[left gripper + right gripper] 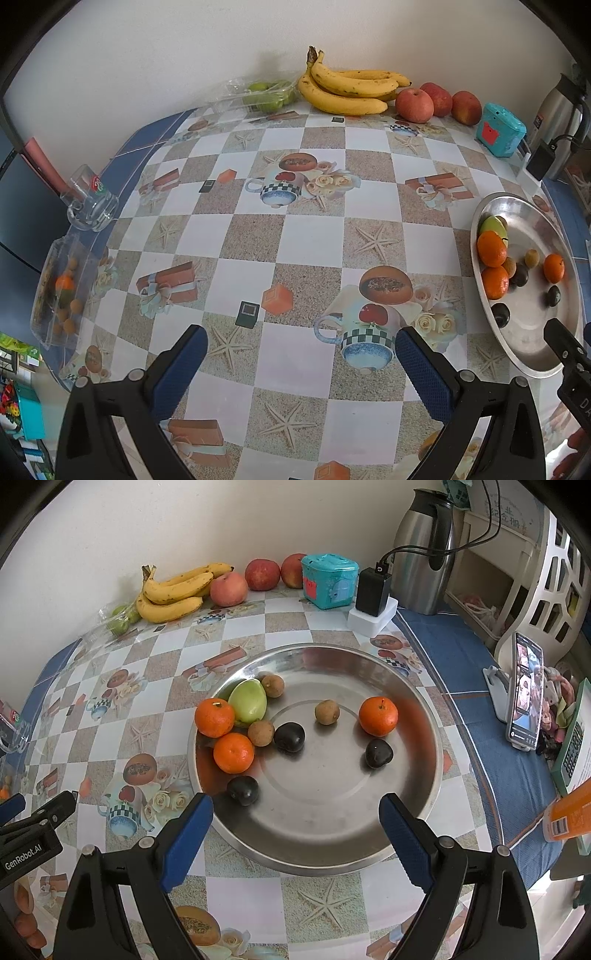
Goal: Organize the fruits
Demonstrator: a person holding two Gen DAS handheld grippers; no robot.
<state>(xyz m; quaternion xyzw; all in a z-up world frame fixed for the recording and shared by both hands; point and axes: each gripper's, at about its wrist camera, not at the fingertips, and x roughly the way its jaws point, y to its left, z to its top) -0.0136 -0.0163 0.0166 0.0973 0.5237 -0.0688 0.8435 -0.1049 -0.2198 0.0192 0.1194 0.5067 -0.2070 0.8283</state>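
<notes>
Steel gleams under the right gripper [295, 812], whose blue ribbed fingers [186, 842] stand spread wide with nothing between them, poised over the near rim of the round metal tray [321, 834]. Over on the patterned table [303, 236], the left gripper [301, 354] is just as wide open and just as empty, hanging above bare checkered oilcloth. And the fruit is all there in the tray: three tangerines, one [214, 717] touching a pale green mango-shaped fruit [248, 700], three dark glossy plums such as the near one [243, 790], and three small brown longans, one [327, 712] sitting alone mid-tray. More waits along the wall, namely bananas [173, 592], red apples [262, 574] and green fruit in a clear box [258, 92], while a clear plastic tray [59, 291] at the table's left edge holds a few small fruits. Now the danger, as a judgement: that polished, dished steel looks slick, and round smooth-skinned fruit will likely roll away if a finger nudges it off-centre. The plums look soft enough to bruise under a hard squeeze, the longans small enough to squirt out of the pads, and the clustered tangerines leave little room for a finger to slip in cleanly.
</notes>
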